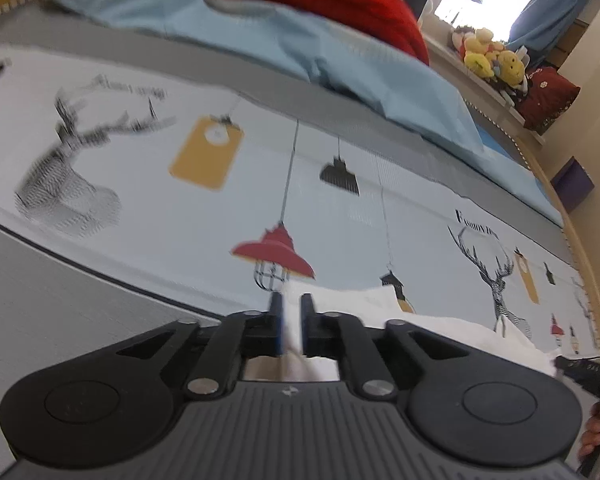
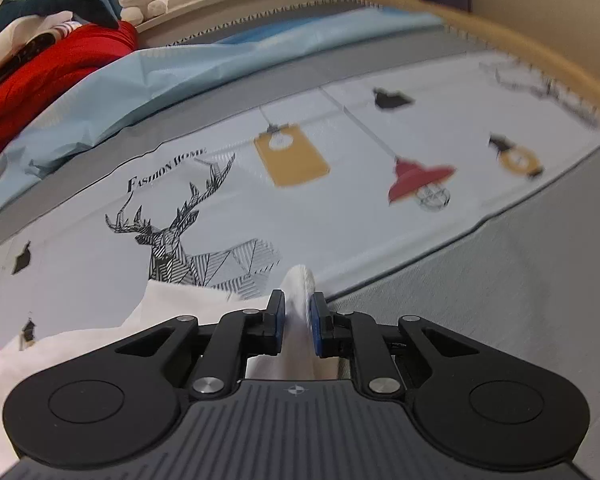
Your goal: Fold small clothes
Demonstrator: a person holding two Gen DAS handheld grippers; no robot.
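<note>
Above the printed bed sheet (image 2: 340, 216), with its deer and lamp pattern, the white garment (image 2: 80, 336) hung between the 2 tools, pinched at 2 separate points. That was probably so the cloth could be lifted and spread evenly before a fold was laid. The left hand-held gripper (image 1: 291, 328) was clenched on a thin strip of the white cloth, which ran back between its fingers. The rest of the fabric billowed off to its right, toward the other tool, whose dark edge showed at the frame's border. The right hand-held gripper (image 2: 298, 320) was likewise clamped on a bunched edge of the garment, a rounded tuft standing up past its blue pads (image 2: 315, 328). From there the cloth trailed away to its left.

Both tools pointed forward and slightly down across the bed, held low and roughly level with each other. Beyond lay a pale blue cover (image 1: 340, 60) and a red bundle (image 1: 340, 4), well apart from the work. The tilted horizon and blur suggested motion.
</note>
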